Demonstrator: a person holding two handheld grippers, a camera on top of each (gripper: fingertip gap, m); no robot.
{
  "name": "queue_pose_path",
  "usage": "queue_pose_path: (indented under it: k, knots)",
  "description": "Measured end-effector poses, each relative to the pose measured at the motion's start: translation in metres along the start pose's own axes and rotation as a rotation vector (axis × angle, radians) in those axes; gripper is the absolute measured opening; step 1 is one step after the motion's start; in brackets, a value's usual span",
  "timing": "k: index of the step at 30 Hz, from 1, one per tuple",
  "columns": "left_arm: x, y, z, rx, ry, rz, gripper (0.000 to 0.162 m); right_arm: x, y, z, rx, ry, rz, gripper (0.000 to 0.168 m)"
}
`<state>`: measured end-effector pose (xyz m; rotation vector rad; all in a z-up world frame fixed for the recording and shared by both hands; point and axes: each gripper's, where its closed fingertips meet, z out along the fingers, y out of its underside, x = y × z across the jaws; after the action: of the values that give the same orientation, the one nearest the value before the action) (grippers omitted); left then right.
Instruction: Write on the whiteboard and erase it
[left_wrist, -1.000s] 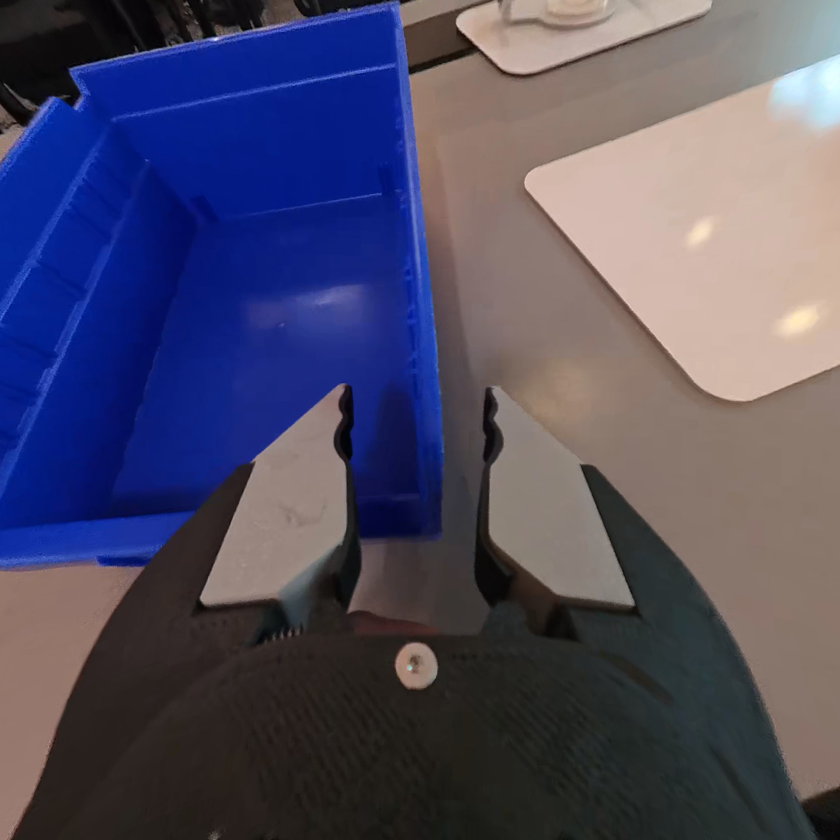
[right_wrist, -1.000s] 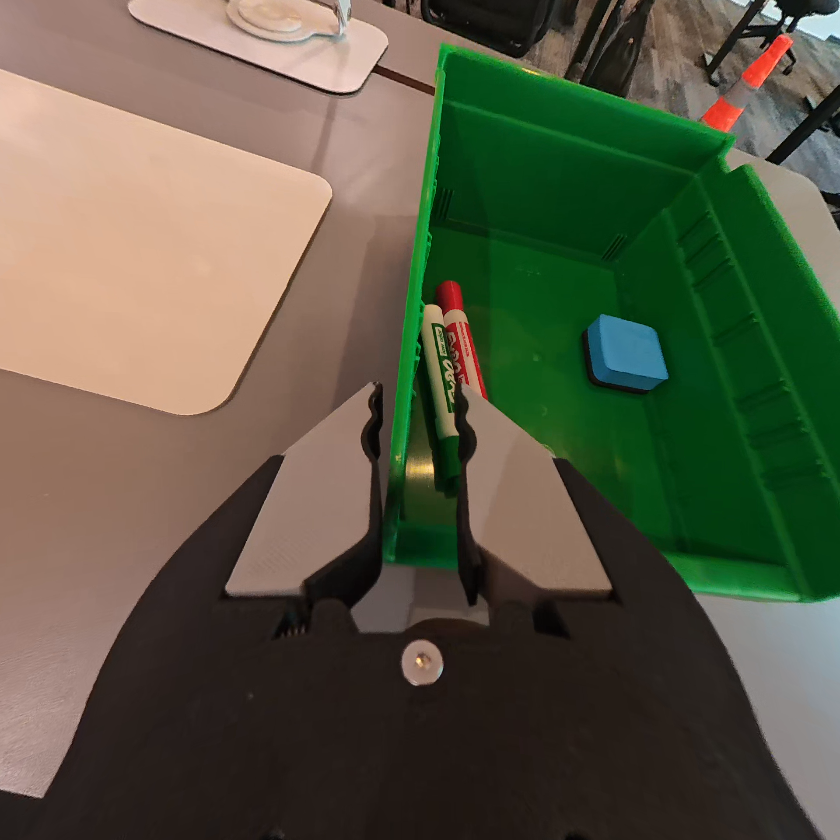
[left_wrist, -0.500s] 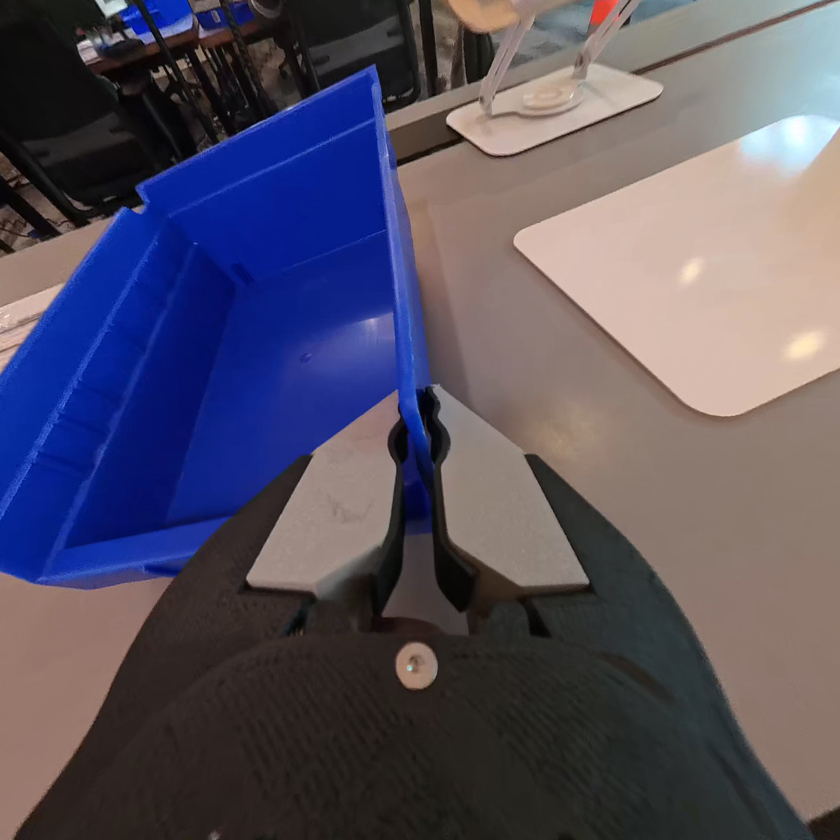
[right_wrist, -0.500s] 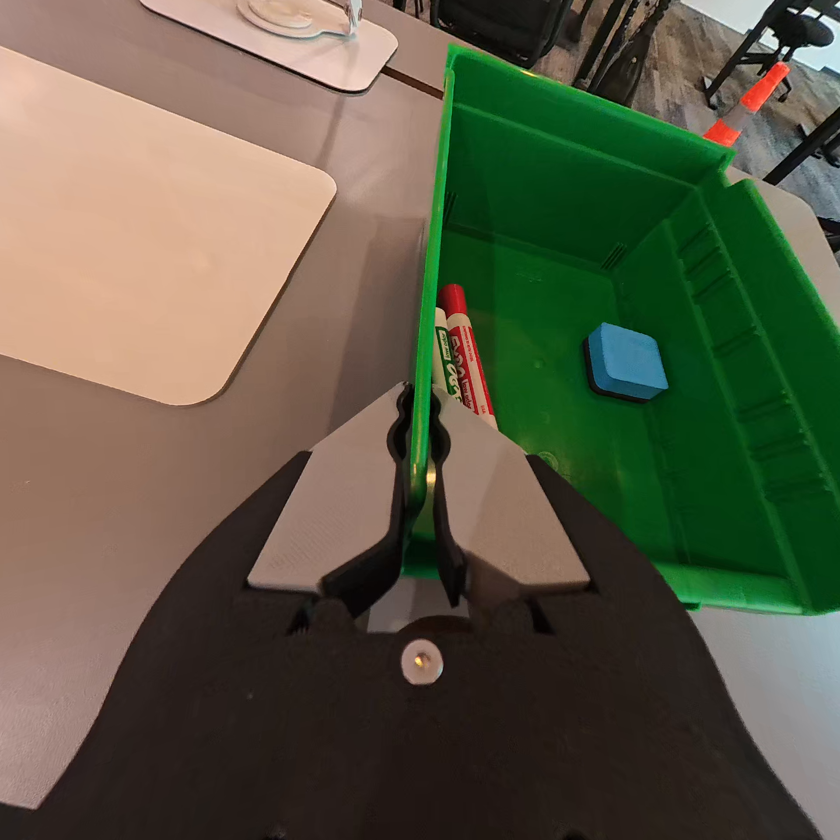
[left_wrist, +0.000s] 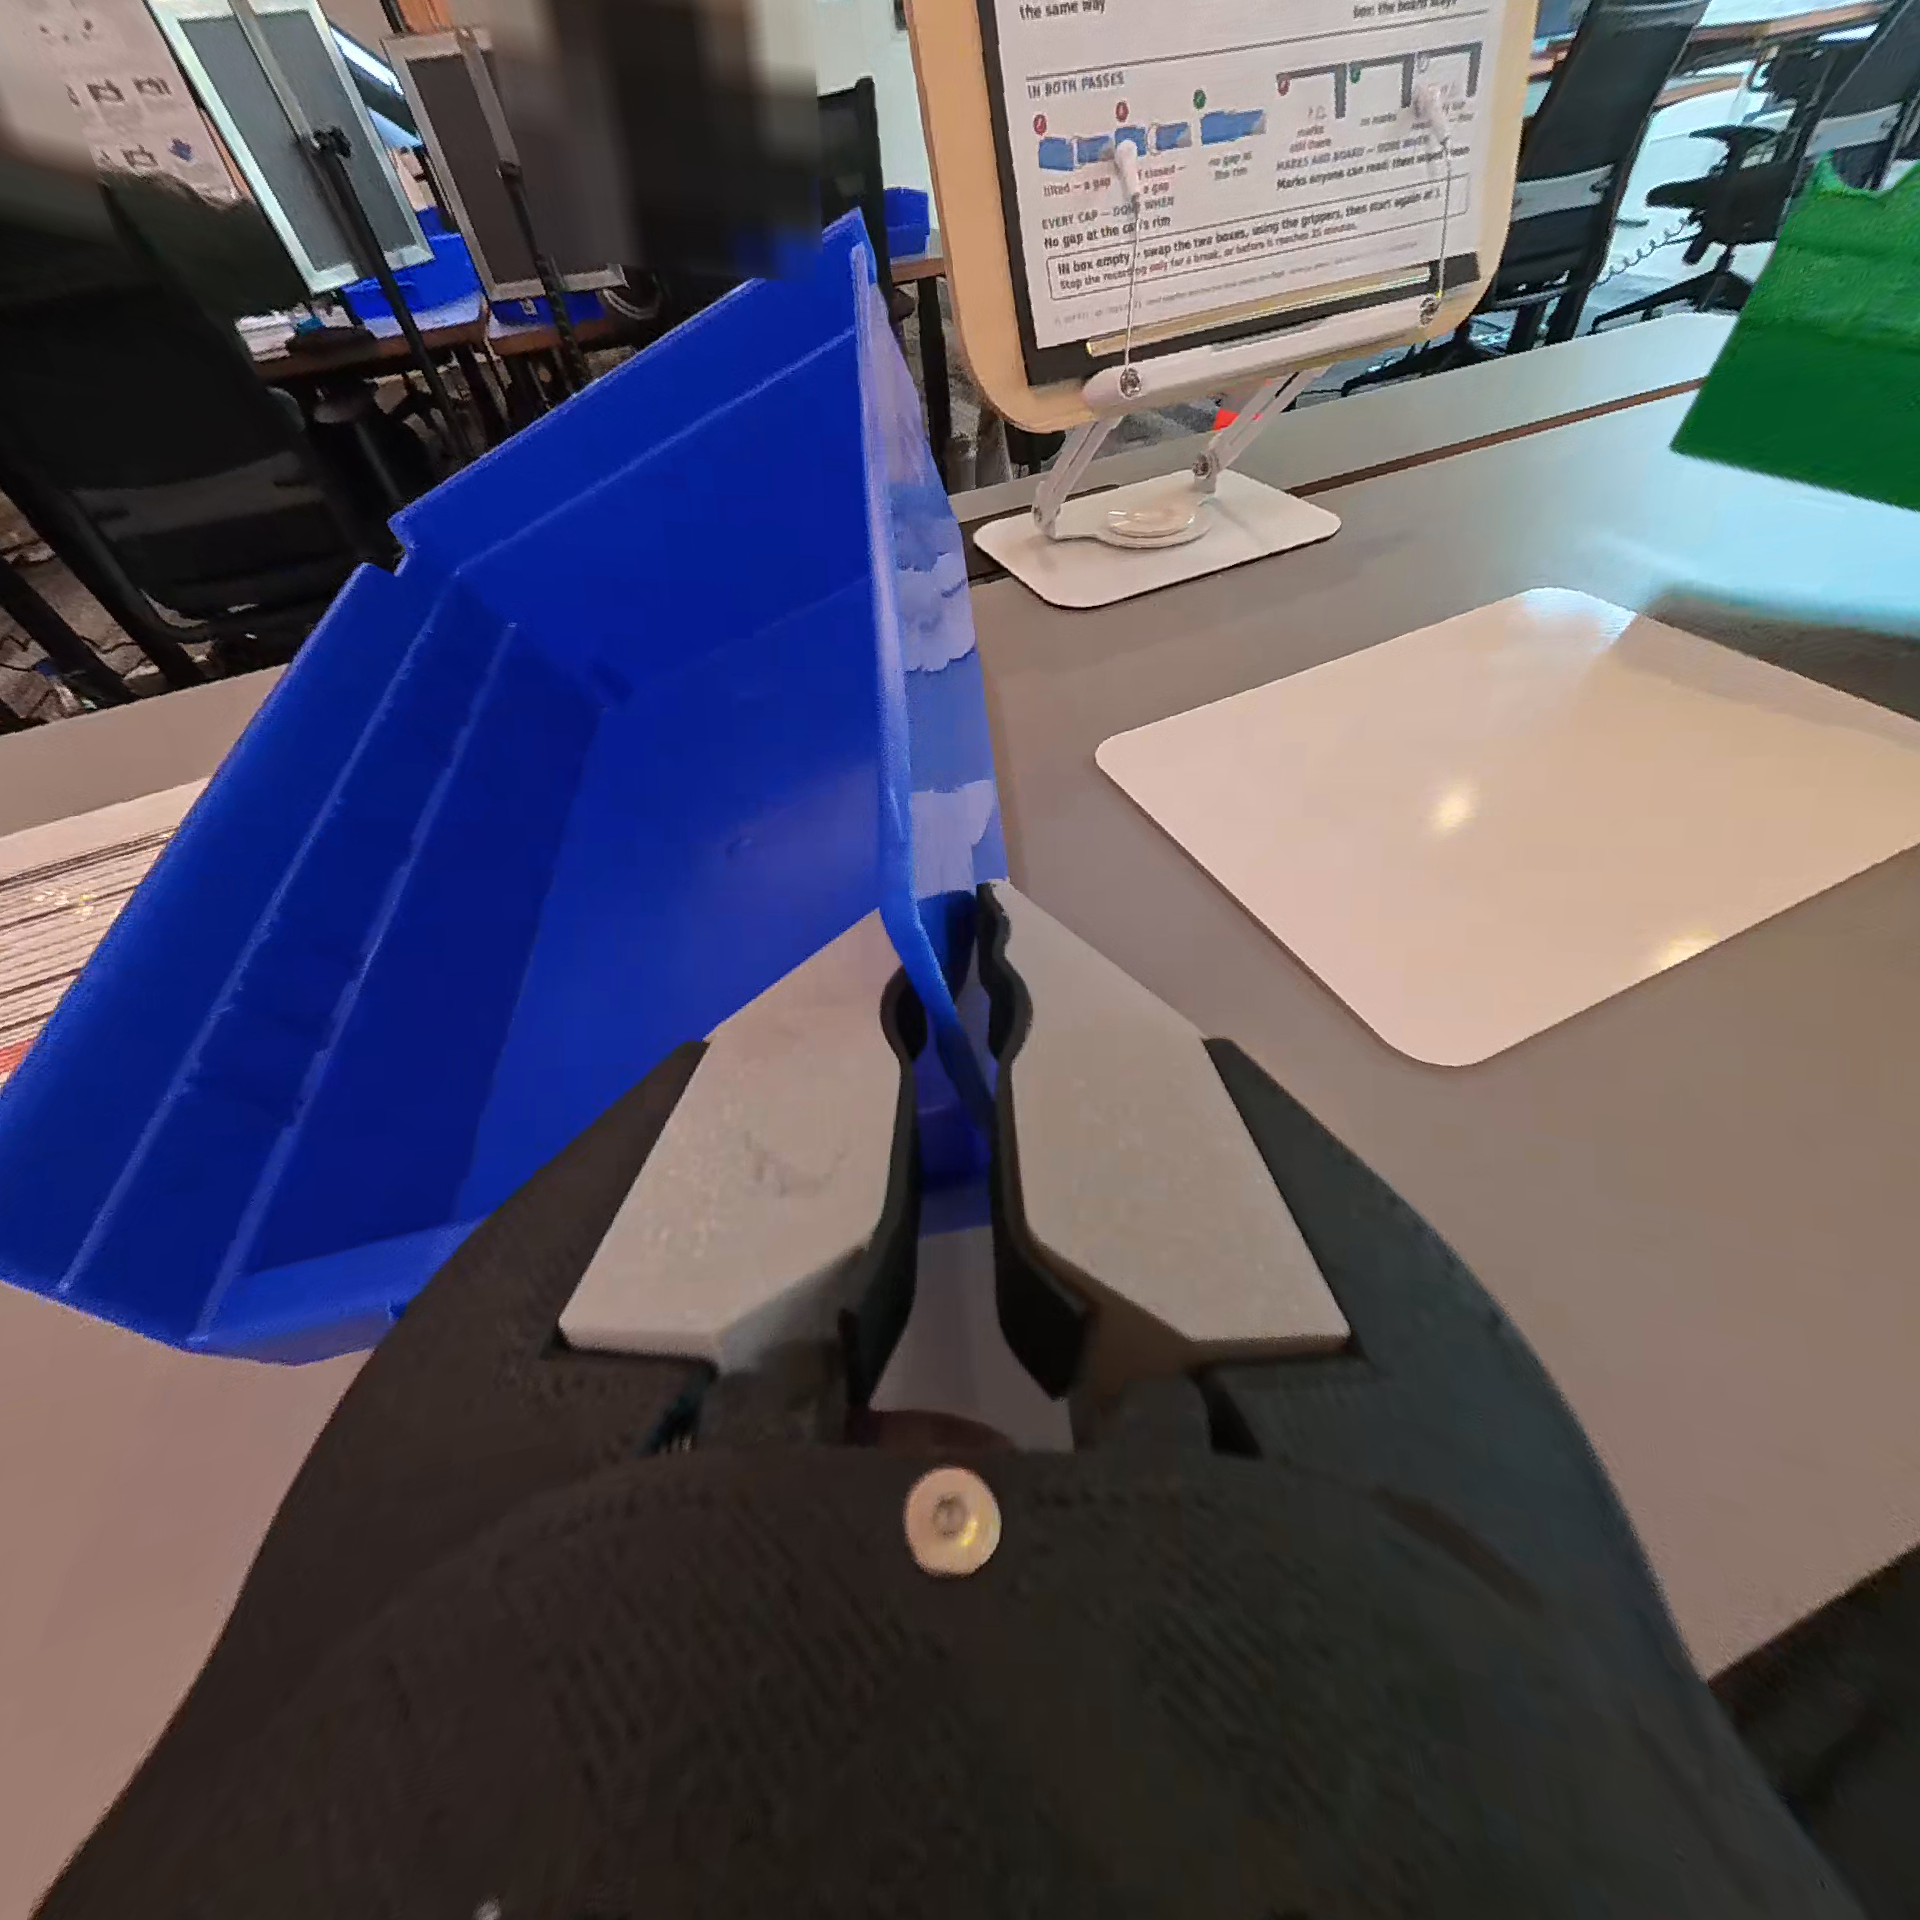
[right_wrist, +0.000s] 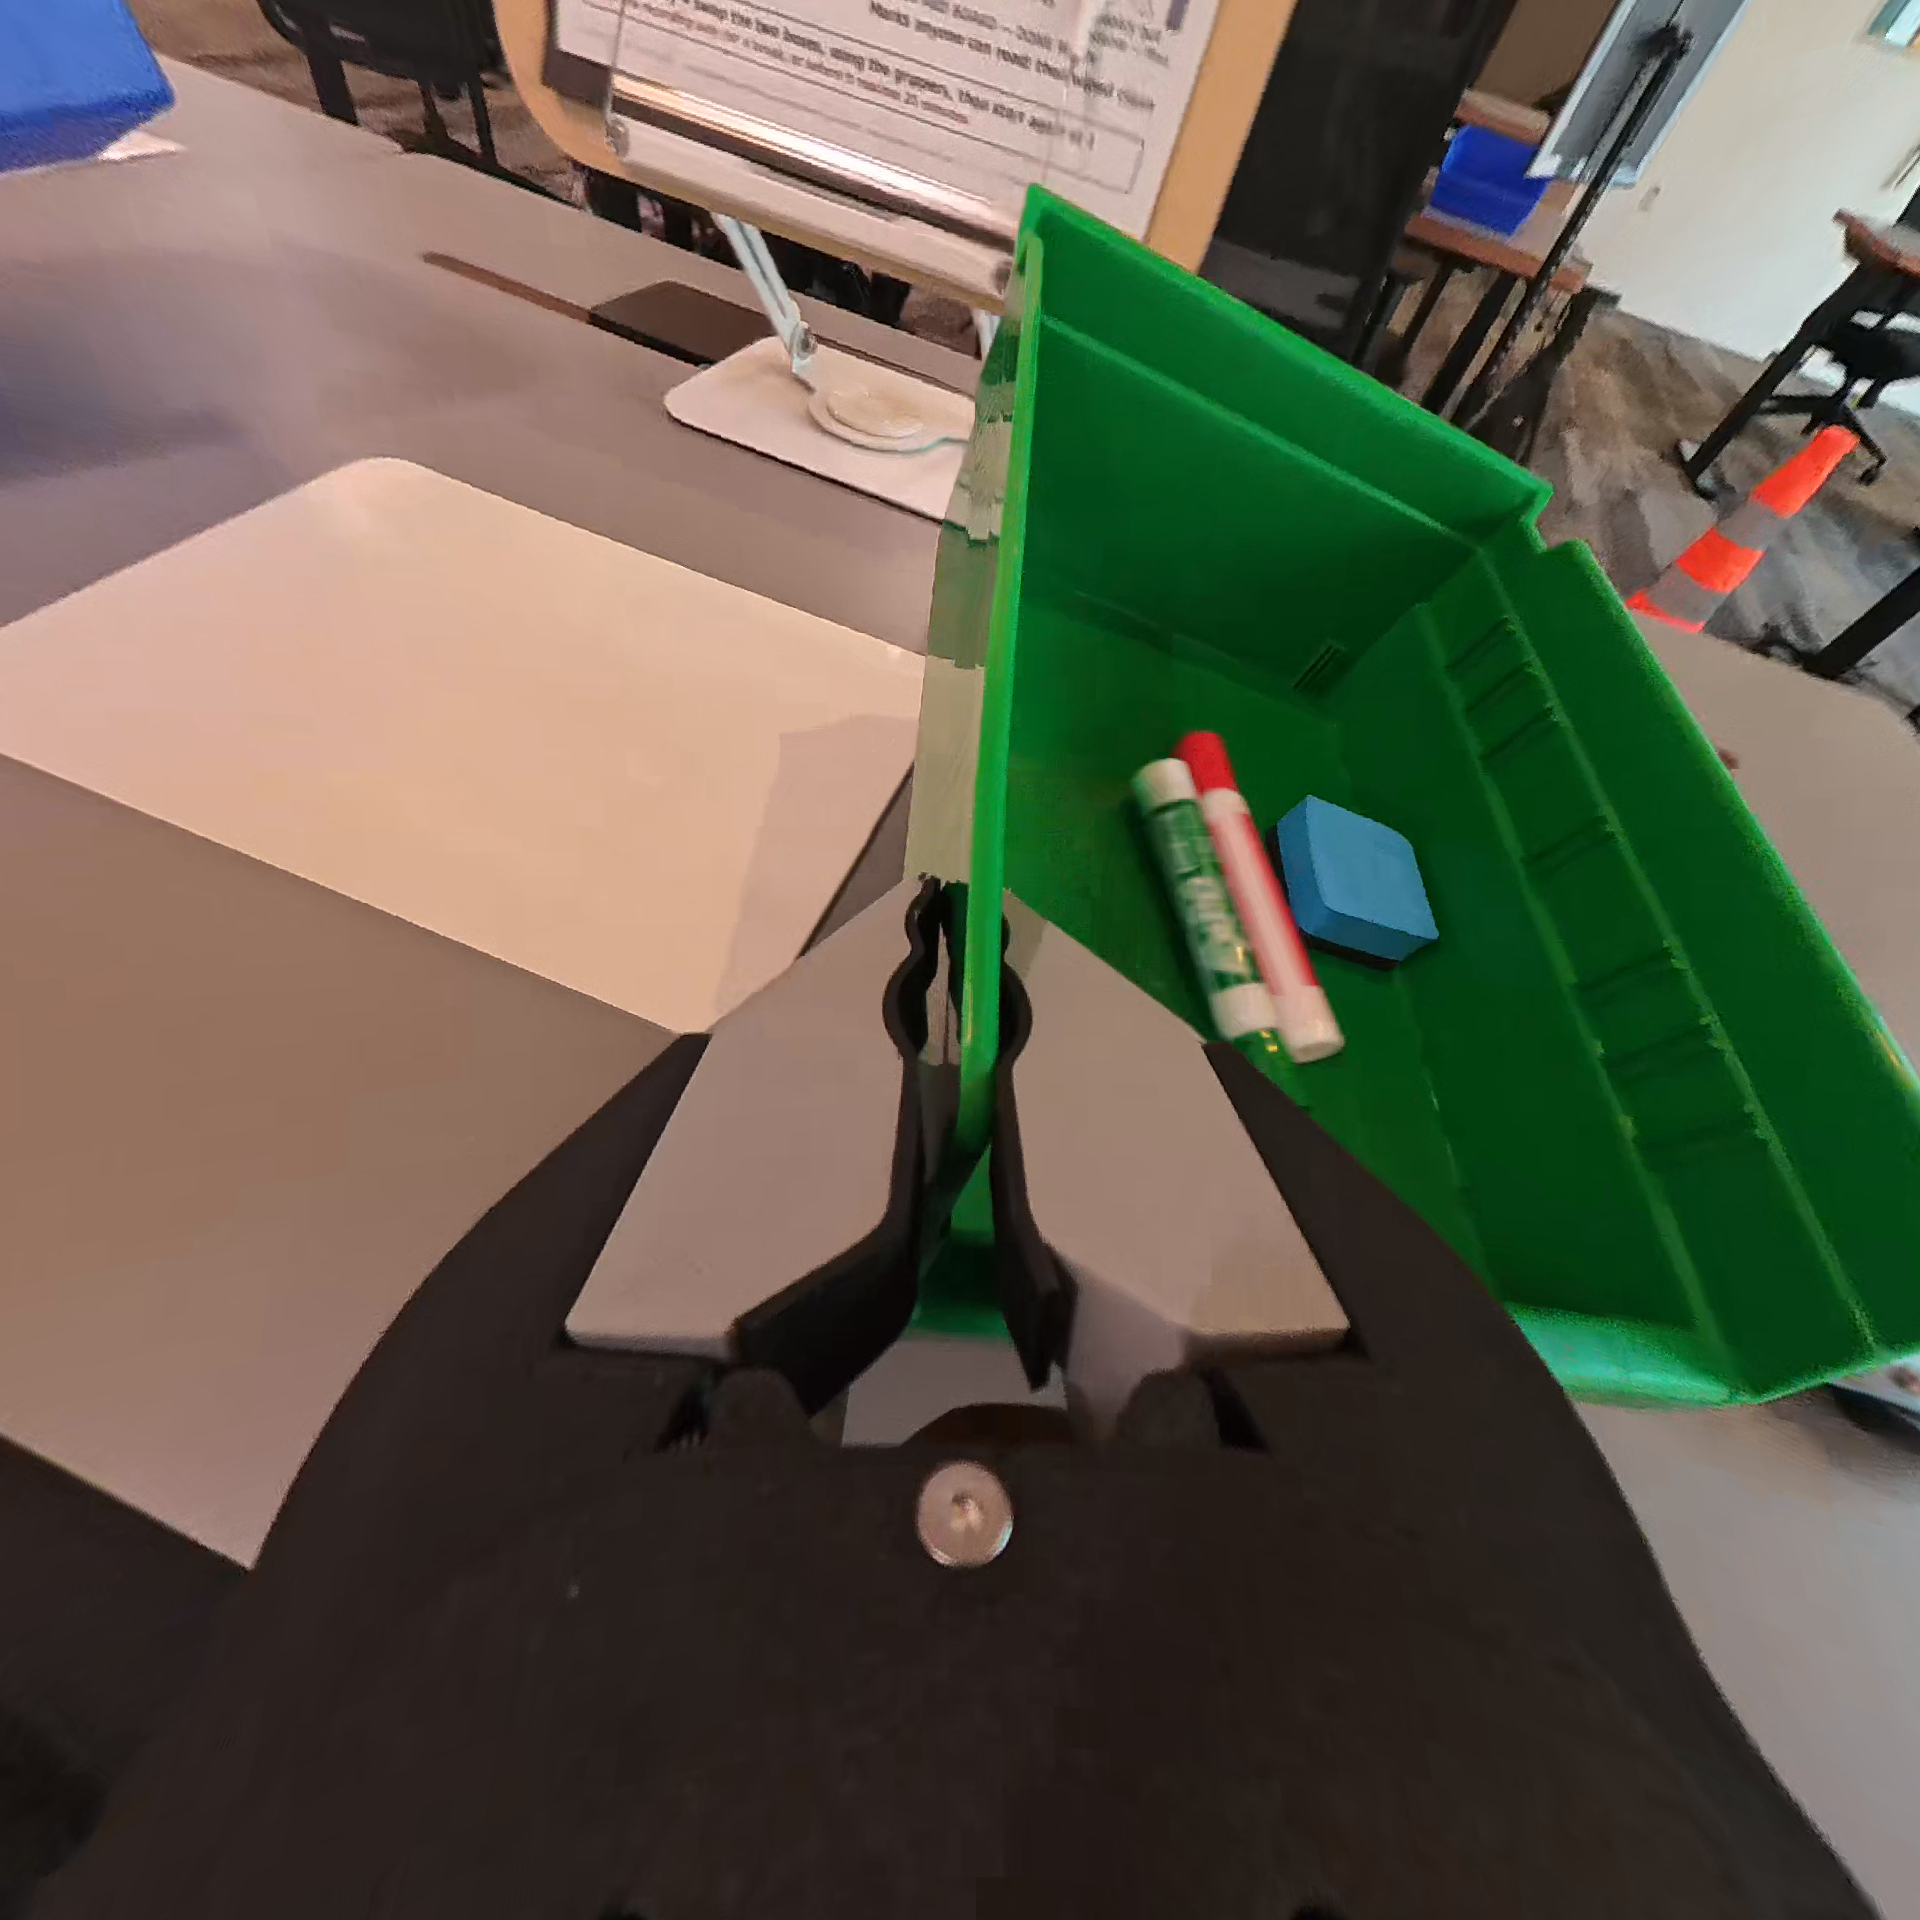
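My left gripper (left_wrist: 951, 961) is shut on the right wall of an empty blue bin (left_wrist: 623, 727) and holds it lifted and tilted over the table. My right gripper (right_wrist: 961, 961) is shut on the left wall of a green bin (right_wrist: 1195, 540), also lifted and tilted. Inside the green bin lie a green marker (right_wrist: 1200, 894), a red marker (right_wrist: 1252, 894) and a blue eraser (right_wrist: 1351, 883), slid toward its lower right side. The blank whiteboard (left_wrist: 1507, 810) lies flat on the grey table between the bins; it also shows in the right wrist view (right_wrist: 447, 707).
A document stand (left_wrist: 1164, 530) holding a printed sheet is at the table's far edge behind the whiteboard. The green bin shows at the top right of the left wrist view (left_wrist: 1818, 343). Chairs, desks and an orange cone (right_wrist: 1745, 540) are beyond the table. Left tips to right tips: about 50 centimetres.
Both grippers closed on the bin walls, then lifted both bins off the table and tilted them. The markers and eraser slid across the green bin's floor.
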<state>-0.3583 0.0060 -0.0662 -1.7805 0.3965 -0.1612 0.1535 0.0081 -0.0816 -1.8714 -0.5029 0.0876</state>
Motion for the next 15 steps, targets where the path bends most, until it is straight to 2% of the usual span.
queue_pose_path:
  k: [9,15]
  knots:
    - [-0.006,-0.003,-0.008,0.007,-0.025,-0.007,0.004,-0.042,-0.025,0.004,0.061,0.033,-0.114,0.002]
    - [-0.01,-0.011,-0.02,0.021,-0.038,0.003,0.004,-0.117,-0.059,0.022,0.088,-0.094,-0.179,0.002]
